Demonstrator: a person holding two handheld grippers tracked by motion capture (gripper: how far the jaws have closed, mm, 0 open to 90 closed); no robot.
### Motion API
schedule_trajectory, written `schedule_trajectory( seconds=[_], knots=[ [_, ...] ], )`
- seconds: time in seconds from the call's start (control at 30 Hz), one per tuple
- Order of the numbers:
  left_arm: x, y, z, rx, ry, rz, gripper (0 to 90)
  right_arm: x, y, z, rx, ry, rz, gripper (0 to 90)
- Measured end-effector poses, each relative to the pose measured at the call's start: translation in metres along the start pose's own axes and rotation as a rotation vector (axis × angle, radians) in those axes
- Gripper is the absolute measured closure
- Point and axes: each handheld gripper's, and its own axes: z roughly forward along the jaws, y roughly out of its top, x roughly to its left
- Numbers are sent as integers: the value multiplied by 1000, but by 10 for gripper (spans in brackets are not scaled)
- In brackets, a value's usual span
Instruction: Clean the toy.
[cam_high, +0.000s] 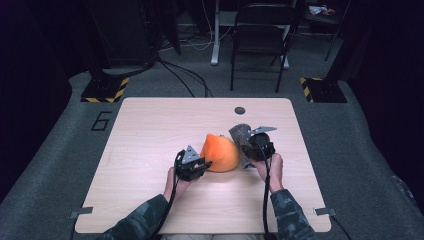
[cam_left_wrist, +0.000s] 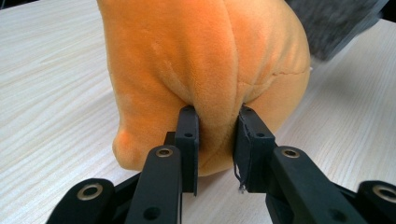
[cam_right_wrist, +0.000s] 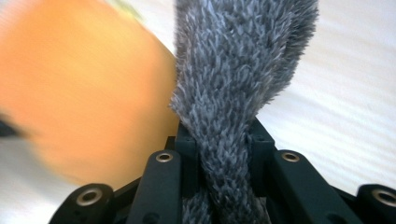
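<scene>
Orange plush toy (cam_left_wrist: 205, 79) at mid-table (cam_high: 150, 130), a fold of its fabric pinched by the left tool (cam_left_wrist: 215, 140). Just beside it, on its right in the high view, a grey furry plush piece (cam_right_wrist: 238, 93) is clamped in the right tool (cam_right_wrist: 219, 154), jaws pressed tight on it. Step in hand, apparently: both items gripped, being handled together or drawn apart. Next move calls for firm grips while the hands separate or lift.
</scene>
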Motion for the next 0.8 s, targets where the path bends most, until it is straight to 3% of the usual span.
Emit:
schedule_trajectory(
  seconds=[0.03,0.13,0.17,0.27,0.33,0.4,0.6,0.8],
  knots=[
    [-1,0,1,-6,6,-3,727,8,6,-11,-55,30,-20,732],
    [-2,1,2,-11,3,-12,727,22,13,-25,-128,121,-32,731],
    [-1,1,1,-5,5,2,727,27,15,-28,-135,138,-40,731],
    [-1,0,2,-8,5,-5,727,40,17,-24,-133,191,-58,728],
    [-1,0,1,1,1,-1,727,45,13,-14,-90,167,-83,728],
    [-1,1,0,2,0,2,727,45,9,-3,-45,106,-114,727],
    [-1,0,2,-9,3,-7,727,27,3,4,2,37,-93,726],
    [-2,1,1,0,0,2,726,12,-5,14,60,7,-59,726]
  ],
)
